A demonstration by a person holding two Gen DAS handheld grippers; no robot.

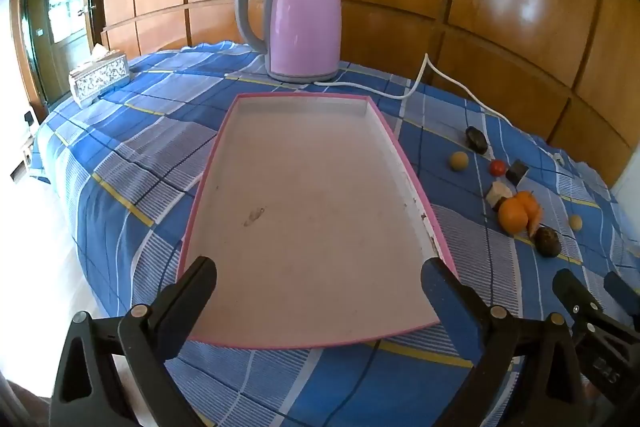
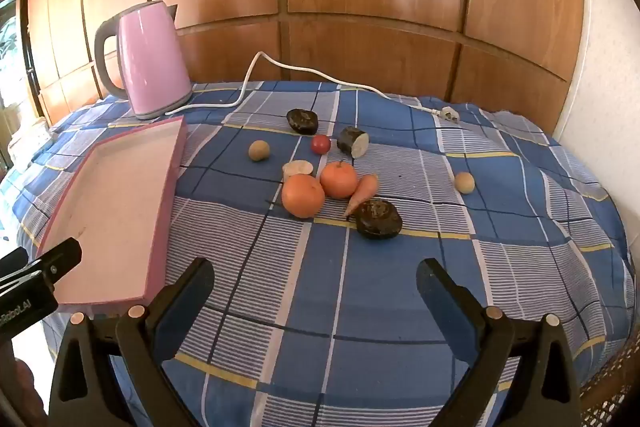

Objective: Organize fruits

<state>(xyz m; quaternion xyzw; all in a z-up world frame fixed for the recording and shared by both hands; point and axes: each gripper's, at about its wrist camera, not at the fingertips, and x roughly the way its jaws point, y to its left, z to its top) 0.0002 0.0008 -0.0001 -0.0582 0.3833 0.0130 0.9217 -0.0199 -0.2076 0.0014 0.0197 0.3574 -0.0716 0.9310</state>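
A shallow pink-rimmed tray [image 1: 404, 151] [image 2: 162, 195] lies bare on the blue checked cloth. To its right sits a cluster of produce: two oranges [image 2: 303, 195] [image 2: 338, 179], a carrot [image 2: 364, 191], a small red tomato [image 2: 321, 144], two dark avocado-like fruits [image 2: 378, 219] [image 2: 302, 121], two small tan round fruits [image 2: 259, 150] [image 2: 464, 182] and cut pale-fleshed pieces [image 2: 353, 142]. My left gripper [image 1: 318, 281] hangs open over the tray's near end. Nothing sits between the open fingers of my right gripper [image 2: 314, 281], which hovers short of the fruit.
A pink electric kettle [image 1: 304, 23] [image 2: 154, 63] stands behind the tray, its white cord [image 2: 304, 71] trailing to a plug [image 2: 450, 115] at the back right. A patterned tissue box [image 1: 100, 77] sits at the far left. Wooden panels back the table.
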